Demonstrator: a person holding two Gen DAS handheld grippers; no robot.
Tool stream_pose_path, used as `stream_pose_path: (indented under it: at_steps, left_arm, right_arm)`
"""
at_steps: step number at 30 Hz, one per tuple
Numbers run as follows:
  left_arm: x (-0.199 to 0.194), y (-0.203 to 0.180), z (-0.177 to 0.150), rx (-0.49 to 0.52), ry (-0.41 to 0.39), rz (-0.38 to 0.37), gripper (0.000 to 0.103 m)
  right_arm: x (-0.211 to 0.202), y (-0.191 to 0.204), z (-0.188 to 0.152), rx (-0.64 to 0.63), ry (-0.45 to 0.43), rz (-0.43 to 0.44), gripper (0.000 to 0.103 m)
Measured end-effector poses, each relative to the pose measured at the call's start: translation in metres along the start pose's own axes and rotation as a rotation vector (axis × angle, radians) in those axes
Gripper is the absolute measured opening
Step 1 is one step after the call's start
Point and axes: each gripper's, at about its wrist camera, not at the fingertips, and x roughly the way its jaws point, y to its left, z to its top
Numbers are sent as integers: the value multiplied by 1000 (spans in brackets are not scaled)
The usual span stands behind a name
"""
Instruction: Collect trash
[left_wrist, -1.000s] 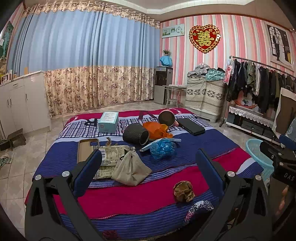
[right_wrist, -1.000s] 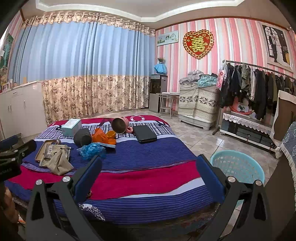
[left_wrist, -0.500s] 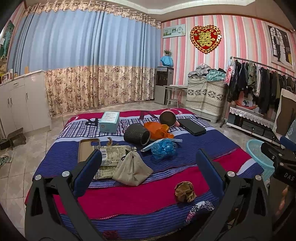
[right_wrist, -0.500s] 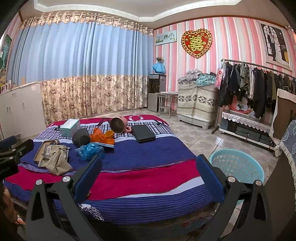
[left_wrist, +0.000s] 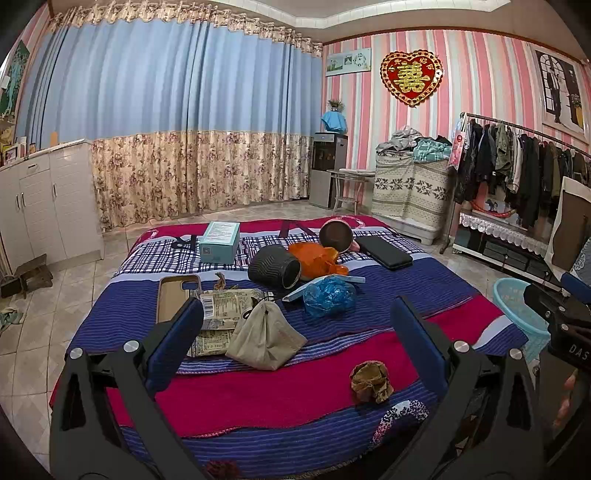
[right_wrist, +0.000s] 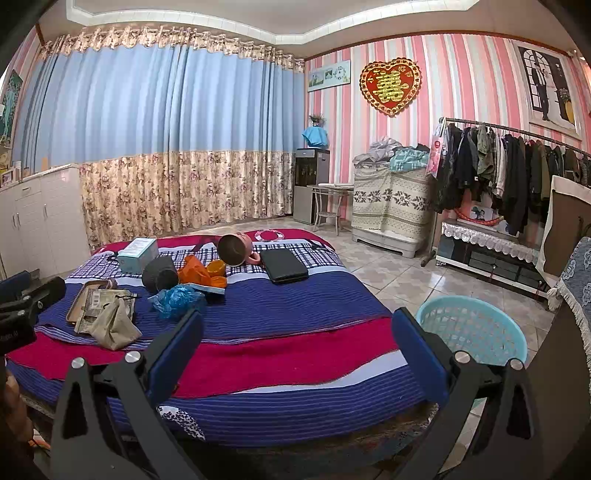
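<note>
On the striped bed (left_wrist: 258, 402) lie a crumpled brown paper ball (left_wrist: 370, 376) near the front edge, a blue plastic bag (left_wrist: 328, 295), an orange plastic bag (left_wrist: 317, 258) and printed wrappers (left_wrist: 225, 306) under a beige pouch (left_wrist: 266, 338). My left gripper (left_wrist: 295, 336) hovers open above the bed's near end, holding nothing. My right gripper (right_wrist: 295, 339) is open and empty further right, with the light-blue basket (right_wrist: 471, 332) on the floor just beyond its right finger. The same blue plastic bag (right_wrist: 177, 301) and beige pouch (right_wrist: 114, 325) lie at the left of the right wrist view.
Also on the bed: a teal box (left_wrist: 219, 242), a dark cylinder (left_wrist: 273, 266), a pink mug (left_wrist: 338, 236), a black case (left_wrist: 384, 251), a phone case (left_wrist: 175, 295). A clothes rack (right_wrist: 517, 173) and low cabinet line the right wall; white cupboards (left_wrist: 44, 199) stand left.
Both views have shifted only slightly; the left gripper has crept a little closer to the bed. Nothing on the bed moved and both grippers stayed open.
</note>
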Motion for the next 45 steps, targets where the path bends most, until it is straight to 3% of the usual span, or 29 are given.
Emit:
stream_pose_path:
  at_steps: [45]
  left_arm:
    - [4,6,-2,-6,5,2,98]
  right_arm:
    - [-1,-2,-2,2,-3,0,99]
